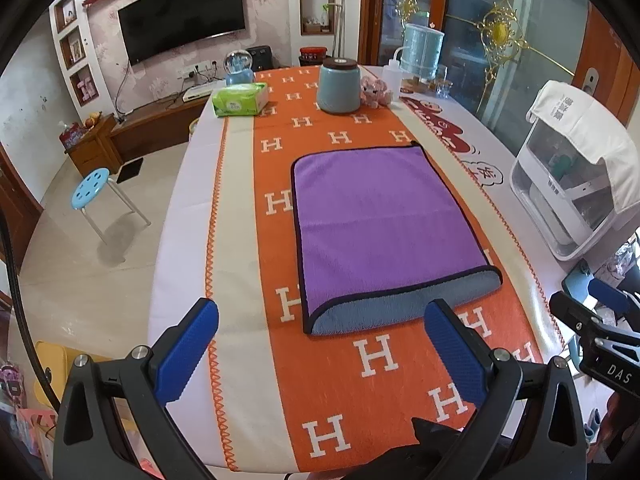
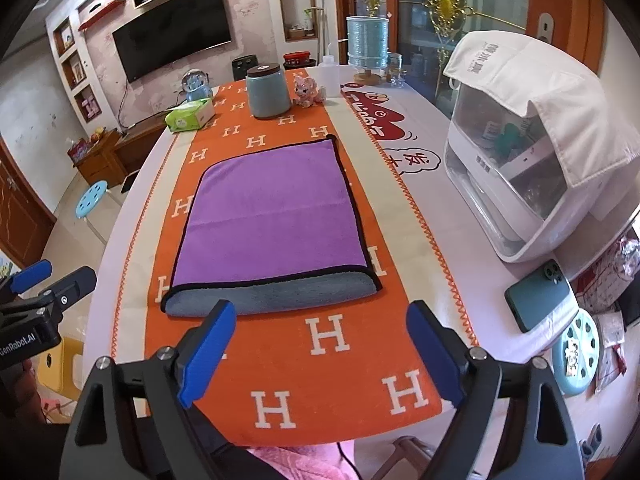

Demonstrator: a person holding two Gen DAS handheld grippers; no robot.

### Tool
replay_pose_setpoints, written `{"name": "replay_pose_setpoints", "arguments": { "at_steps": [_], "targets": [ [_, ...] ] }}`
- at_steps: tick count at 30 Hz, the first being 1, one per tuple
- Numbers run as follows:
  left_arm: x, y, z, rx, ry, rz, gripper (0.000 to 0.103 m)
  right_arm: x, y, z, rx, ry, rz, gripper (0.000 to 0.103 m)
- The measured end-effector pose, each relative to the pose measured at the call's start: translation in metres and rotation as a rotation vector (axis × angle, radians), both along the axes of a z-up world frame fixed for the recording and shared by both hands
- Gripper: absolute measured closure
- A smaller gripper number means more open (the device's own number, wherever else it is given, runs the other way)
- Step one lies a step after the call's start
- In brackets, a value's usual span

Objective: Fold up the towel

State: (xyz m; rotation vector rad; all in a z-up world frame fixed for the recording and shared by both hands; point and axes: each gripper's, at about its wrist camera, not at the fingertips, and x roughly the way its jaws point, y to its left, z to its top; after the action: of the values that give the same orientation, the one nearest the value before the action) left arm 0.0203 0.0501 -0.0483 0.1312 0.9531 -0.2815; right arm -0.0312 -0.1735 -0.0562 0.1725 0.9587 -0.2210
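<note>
A purple towel (image 1: 380,224) with a black hem lies folded once on the orange H-patterned runner (image 1: 360,380); its grey underside shows along the rounded near fold. It also shows in the right wrist view (image 2: 272,220). My left gripper (image 1: 320,344) is open and empty, held above the runner just short of the towel's near fold. My right gripper (image 2: 320,344) is open and empty, also just short of the near fold. Each gripper shows at the edge of the other's view.
At the table's far end stand a blue jar (image 1: 339,88), a green tissue pack (image 1: 240,100), a pink plush toy (image 1: 376,92) and a squeeze bottle (image 2: 329,74). A white covered appliance (image 2: 520,160) and a phone (image 2: 540,294) sit on the right. A blue stool (image 1: 90,188) stands on the floor at left.
</note>
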Motion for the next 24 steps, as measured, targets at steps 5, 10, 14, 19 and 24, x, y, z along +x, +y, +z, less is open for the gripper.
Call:
{"name": "replay_pose_setpoints", "arguments": {
  "at_steps": [5,10,14,19,24],
  "targets": [
    [0.009,0.002,-0.006,-0.005,0.002,0.035,0.001,0.008,-0.006,-0.009,-0.024,0.015,0.037,0.018],
    [0.021,-0.005,-0.018,0.027,0.008,0.024,0.001,0.022,-0.016,-0.019,-0.031,0.029,0.07,0.019],
    [0.034,-0.013,-0.032,0.037,0.036,0.014,0.001,0.033,-0.024,-0.03,-0.04,0.046,0.099,0.021],
    [0.048,-0.022,-0.053,0.067,0.058,-0.004,0.001,0.044,-0.036,-0.048,-0.056,0.081,0.135,0.025],
    [0.064,-0.028,-0.074,0.073,0.103,-0.024,0.001,0.054,-0.047,-0.065,-0.039,0.102,0.19,0.027]
  ]
}}
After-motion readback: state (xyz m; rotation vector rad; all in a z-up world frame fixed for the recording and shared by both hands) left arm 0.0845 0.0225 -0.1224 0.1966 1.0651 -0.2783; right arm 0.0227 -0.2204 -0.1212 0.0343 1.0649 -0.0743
